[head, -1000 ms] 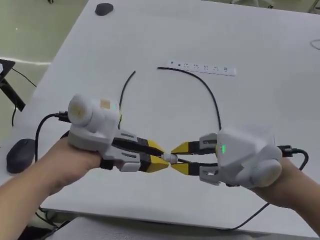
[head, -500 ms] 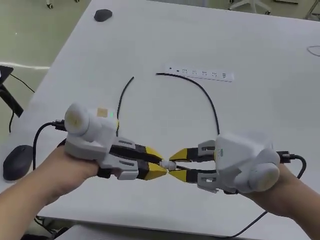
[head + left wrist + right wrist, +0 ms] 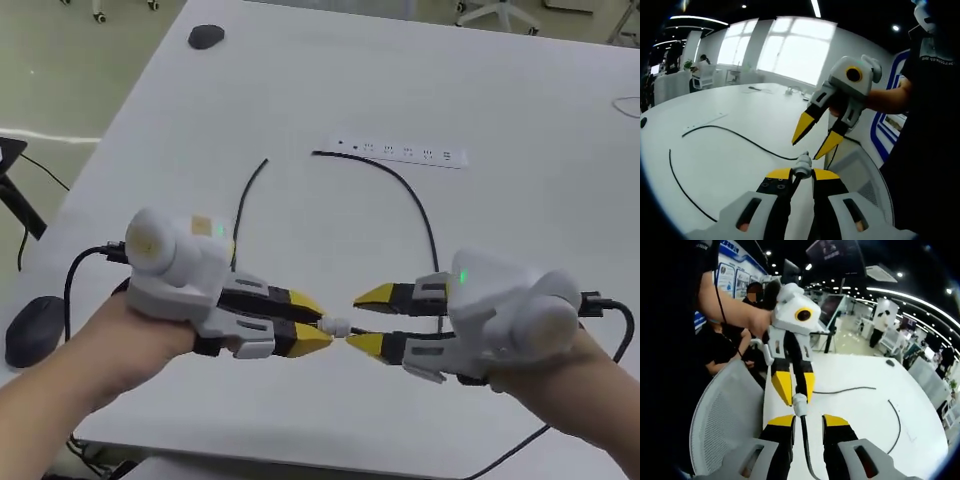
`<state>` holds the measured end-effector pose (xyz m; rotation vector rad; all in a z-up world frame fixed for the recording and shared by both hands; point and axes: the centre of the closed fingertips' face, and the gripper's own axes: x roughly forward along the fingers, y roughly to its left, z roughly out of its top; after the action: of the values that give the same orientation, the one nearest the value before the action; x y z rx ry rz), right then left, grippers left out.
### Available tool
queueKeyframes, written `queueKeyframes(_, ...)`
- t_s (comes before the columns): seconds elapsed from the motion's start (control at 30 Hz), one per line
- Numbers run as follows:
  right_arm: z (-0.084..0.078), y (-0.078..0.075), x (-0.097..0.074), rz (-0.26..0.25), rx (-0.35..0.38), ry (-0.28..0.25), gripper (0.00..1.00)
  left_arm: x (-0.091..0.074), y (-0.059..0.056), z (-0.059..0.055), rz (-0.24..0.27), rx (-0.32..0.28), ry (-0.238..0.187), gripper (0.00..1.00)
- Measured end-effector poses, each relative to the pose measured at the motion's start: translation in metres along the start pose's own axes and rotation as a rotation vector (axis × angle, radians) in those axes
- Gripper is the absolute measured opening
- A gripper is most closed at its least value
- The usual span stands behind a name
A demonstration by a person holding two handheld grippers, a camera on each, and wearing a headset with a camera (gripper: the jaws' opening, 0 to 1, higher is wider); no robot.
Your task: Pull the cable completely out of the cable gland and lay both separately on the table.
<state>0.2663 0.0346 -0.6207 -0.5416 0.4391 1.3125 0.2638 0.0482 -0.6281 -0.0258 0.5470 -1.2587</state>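
Above the white table, the two grippers face each other tip to tip. The left gripper pinches the cable gland, held off the surface with its long axis level, its cable end pointing at the right gripper. That gripper's jaws are spread, and the black cable runs lengthwise between them from the gland.

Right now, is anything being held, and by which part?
The left gripper pinches the cable gland by one end; the right gripper is open, holding nothing.
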Motion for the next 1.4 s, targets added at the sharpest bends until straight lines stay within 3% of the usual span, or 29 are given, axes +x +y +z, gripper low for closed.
queueKeyframes(0.07, -0.009, -0.002, -0.002, -0.027, 0.046, 0.051, 0.17, 0.0, -0.001, 0.004, 0.007, 0.014, -0.008, 0.15)
queueKeyframes(0.17, -0.012, 0.002, 0.0, -0.028, 0.047, 0.059, 0.13, 0.0, 0.002, 0.005, 0.015, 0.022, -0.007, 0.15)
queueKeyframes(0.2, -0.017, 0.002, 0.0, -0.052, 0.038, 0.085, 0.12, 0.001, 0.003, 0.006, 0.021, 0.031, -0.007, 0.15)
queueKeyframes(0.47, -0.02, -0.003, 0.006, -0.137, 0.004, 0.104, 0.09, 0.004, 0.005, 0.009, 0.029, 0.064, -0.006, 0.15)
queueKeyframes(0.73, -0.015, -0.004, 0.01, -0.159, -0.008, 0.089, 0.01, 0.006, 0.005, 0.009, 0.033, 0.077, -0.001, 0.15)
queueKeyframes(1.4, -0.023, -0.009, 0.01, -0.172, 0.028, 0.091, 0.0, 0.007, 0.005, 0.005, 0.048, 0.063, 0.005, 0.15)
